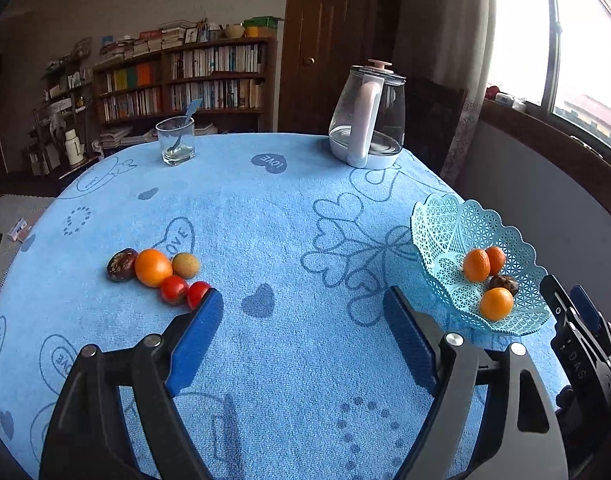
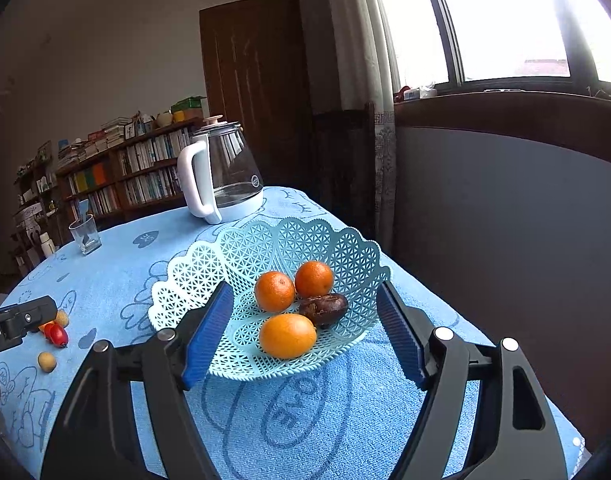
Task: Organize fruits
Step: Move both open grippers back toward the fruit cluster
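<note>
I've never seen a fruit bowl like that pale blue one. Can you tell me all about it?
The basket is a shallow, pale turquoise bowl that looks like plastic, pierced all over in a lace-like lattice, with a scalloped rim. It sits upright on the blue tablecloth near the table's window-side edge. Inside lie three oranges and one dark brown fruit. The right gripper's blue fingers stand on either side of it; whether they touch it cannot be told.

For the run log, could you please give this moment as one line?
basket: three oranges, one date | cloth: five fruits loose | both hand-held grippers open, empty
</note>
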`<state>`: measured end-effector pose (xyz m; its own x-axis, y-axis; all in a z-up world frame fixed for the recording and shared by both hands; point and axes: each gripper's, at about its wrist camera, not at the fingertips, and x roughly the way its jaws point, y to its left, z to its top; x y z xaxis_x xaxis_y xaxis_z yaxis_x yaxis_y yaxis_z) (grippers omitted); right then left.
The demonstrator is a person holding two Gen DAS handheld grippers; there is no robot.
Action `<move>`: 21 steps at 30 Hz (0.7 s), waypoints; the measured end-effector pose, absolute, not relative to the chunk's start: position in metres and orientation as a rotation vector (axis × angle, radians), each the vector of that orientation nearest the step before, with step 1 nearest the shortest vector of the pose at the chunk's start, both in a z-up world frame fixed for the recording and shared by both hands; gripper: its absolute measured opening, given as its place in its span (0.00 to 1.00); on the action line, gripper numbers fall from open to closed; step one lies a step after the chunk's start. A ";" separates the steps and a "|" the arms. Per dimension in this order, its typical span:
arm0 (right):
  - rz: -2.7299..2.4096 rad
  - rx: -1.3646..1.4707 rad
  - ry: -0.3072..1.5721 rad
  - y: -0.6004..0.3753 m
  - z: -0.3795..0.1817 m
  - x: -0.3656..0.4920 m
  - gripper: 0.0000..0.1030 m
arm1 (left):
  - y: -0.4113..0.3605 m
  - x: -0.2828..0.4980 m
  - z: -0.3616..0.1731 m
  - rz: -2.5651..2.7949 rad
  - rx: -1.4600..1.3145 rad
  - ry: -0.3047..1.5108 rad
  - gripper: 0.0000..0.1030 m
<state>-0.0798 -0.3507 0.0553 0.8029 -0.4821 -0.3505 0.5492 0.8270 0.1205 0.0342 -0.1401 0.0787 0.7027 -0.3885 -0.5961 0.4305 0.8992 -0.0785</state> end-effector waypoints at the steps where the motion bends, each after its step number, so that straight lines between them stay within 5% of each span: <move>1: -0.562 0.218 0.314 -0.350 0.055 -0.079 0.73 | -0.136 0.035 0.078 -0.450 0.064 0.648 0.79; 21: -0.685 0.124 0.309 -0.342 0.061 -0.077 0.73 | -0.067 0.044 0.072 -0.331 0.030 0.617 0.79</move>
<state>-0.0769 -0.3422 0.0611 0.7310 -0.6023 -0.3209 0.6389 0.7692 0.0118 0.0438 -0.0675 0.0720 0.7645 -0.2961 -0.5726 0.3136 0.9469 -0.0710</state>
